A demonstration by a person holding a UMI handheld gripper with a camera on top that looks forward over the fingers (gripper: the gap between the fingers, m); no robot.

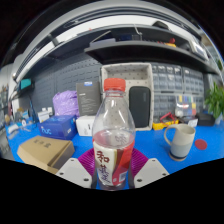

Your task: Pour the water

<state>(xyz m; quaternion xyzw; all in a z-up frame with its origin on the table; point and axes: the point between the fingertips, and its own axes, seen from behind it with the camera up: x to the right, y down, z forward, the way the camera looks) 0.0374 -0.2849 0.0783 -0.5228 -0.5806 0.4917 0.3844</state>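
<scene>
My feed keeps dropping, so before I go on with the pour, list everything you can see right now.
bottle: one, clear plastic with a red cap and a red label, between the fingers
mug: one, pale grey-white, on the table to the right of the bottle, handle toward the bottle
table: one, blue top, under everything
cardboard box: one, brown, on the table left of the bottle
blue box: one, blue, behind the cardboard box
purple bag: one, purple, at the back left
white rack: one, white frame, behind the bottle
plant: one, green, far right
gripper: one, light fingers with pink pads, closed on the bottle's lower part
</scene>
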